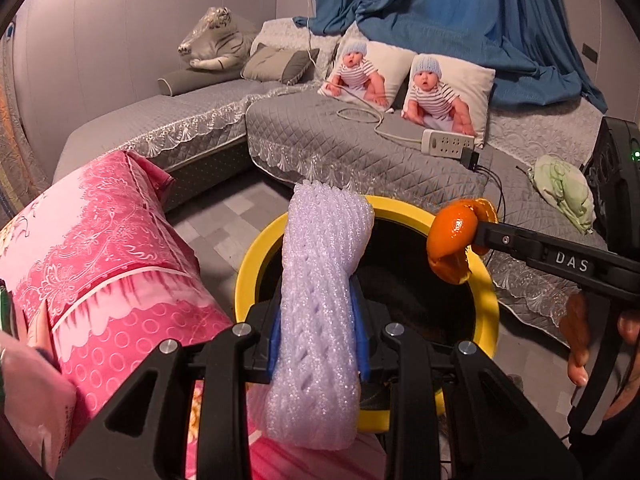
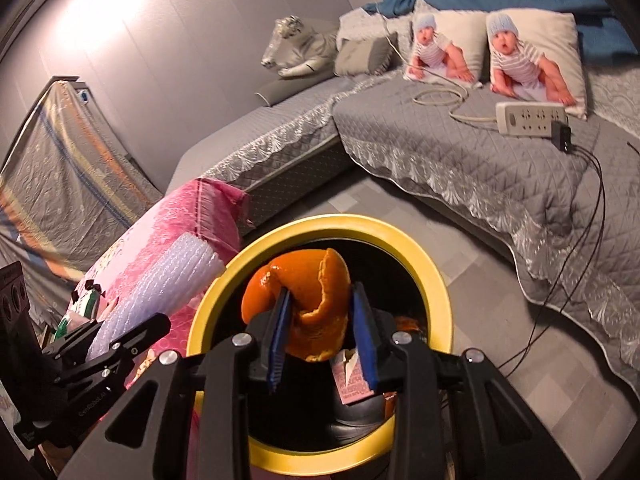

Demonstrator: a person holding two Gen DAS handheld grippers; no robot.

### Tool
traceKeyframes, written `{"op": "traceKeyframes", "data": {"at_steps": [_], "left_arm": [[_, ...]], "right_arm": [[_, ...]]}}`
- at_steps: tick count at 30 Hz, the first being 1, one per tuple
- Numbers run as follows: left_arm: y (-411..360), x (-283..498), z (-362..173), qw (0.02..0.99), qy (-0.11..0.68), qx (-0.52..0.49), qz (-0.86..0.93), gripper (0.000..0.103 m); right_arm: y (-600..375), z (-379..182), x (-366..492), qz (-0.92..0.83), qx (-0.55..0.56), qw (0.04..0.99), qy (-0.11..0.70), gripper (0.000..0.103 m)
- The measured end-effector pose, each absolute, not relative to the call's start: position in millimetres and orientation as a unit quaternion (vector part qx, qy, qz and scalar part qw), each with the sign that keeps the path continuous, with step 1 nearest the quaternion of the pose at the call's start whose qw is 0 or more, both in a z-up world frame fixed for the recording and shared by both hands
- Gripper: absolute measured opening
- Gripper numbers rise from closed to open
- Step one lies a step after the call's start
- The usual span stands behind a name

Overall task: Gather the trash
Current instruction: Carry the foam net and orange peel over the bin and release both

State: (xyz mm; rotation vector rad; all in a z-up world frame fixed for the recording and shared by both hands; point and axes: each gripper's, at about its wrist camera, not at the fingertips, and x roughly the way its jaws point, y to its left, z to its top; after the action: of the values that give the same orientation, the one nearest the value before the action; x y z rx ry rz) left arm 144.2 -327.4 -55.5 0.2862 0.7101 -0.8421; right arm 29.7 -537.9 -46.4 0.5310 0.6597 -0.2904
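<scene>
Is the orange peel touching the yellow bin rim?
Apart. The right wrist view shows the orange peel held in the right gripper over the opening, dark space separating it from the yellow bin rim.

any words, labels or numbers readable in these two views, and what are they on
"DAS" on the black arm of the right claw, seen in the left wrist view; the word may carry on out of sight.
Small pale lettering on the arm of the left claw in the right wrist view: too blurred to read.
Print on the pink carton inside the yellow bin: too small to read.
Nothing else readable.
</scene>
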Motion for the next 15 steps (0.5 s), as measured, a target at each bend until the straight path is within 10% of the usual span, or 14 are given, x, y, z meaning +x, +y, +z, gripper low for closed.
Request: {"op": "traceKeyframes", "data": {"at_steps": [5,15], "left_arm": [[-334.9,151.1,-61.6,0.839,0.349,0.126,-0.398,0.029],[-329.3,159.7,-57.6,0.848,0.352,0.101,-0.383,0.072]], "right_arm": [[-543.2,-55.8,34.4,-0.147,0.265,0.894,0.330,0.029],[-552.2,-49.3,30.8,-0.166,0.273,0.892,0.318,0.037]]}}
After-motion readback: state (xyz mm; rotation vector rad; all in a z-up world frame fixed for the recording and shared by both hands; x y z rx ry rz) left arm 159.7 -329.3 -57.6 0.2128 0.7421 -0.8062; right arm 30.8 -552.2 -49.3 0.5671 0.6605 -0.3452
